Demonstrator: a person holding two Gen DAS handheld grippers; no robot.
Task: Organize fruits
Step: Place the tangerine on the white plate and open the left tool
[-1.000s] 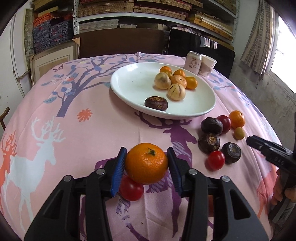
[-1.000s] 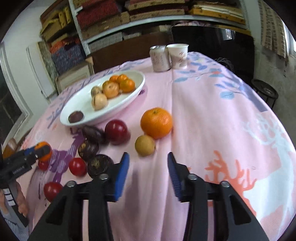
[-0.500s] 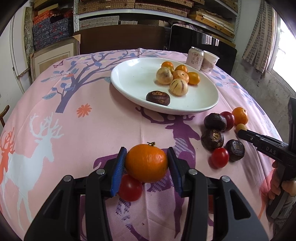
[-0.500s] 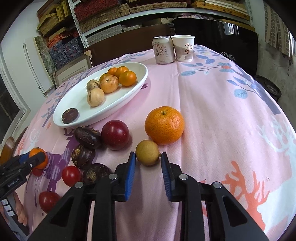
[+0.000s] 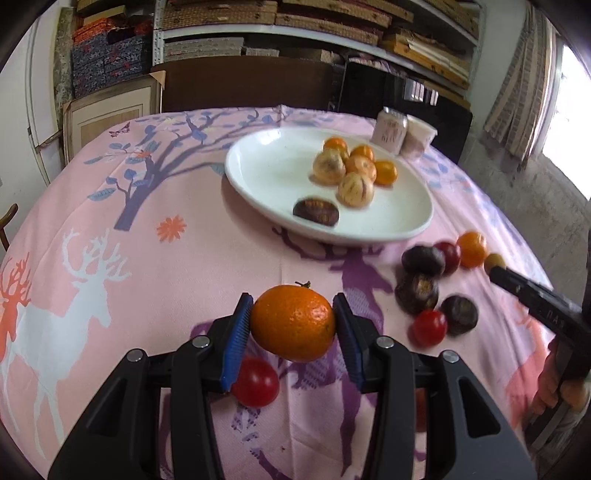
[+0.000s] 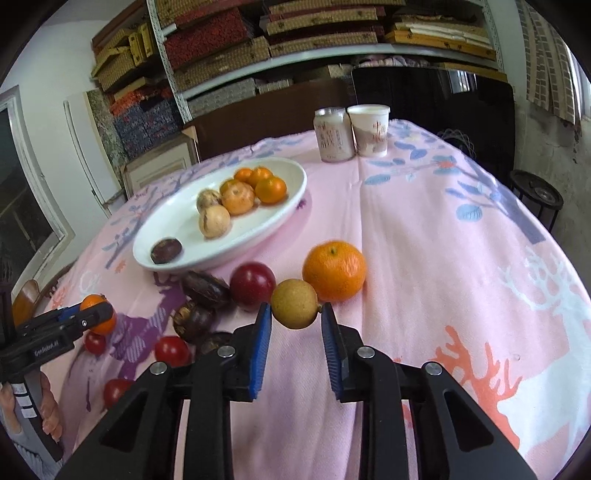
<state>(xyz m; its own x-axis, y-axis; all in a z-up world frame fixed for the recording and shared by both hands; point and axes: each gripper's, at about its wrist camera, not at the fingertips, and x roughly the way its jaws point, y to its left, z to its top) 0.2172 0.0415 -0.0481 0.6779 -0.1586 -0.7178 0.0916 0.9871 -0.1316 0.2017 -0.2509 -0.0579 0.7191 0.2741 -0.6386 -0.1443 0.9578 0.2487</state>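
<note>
Two claws work over the pink table (image 5: 184, 266). The left claw (image 5: 293, 328) is clamped on an orange (image 5: 293, 323), held above a tomato (image 5: 255, 382). The right claw (image 6: 295, 332) has its jaws around a small yellow fruit (image 6: 294, 303), touching or not I cannot tell. The plate (image 6: 177, 218) with six fruits lies beyond.

Stacked shelves (image 5: 295, 33) line the back wall; window (image 5: 565, 99) glows right.
</note>
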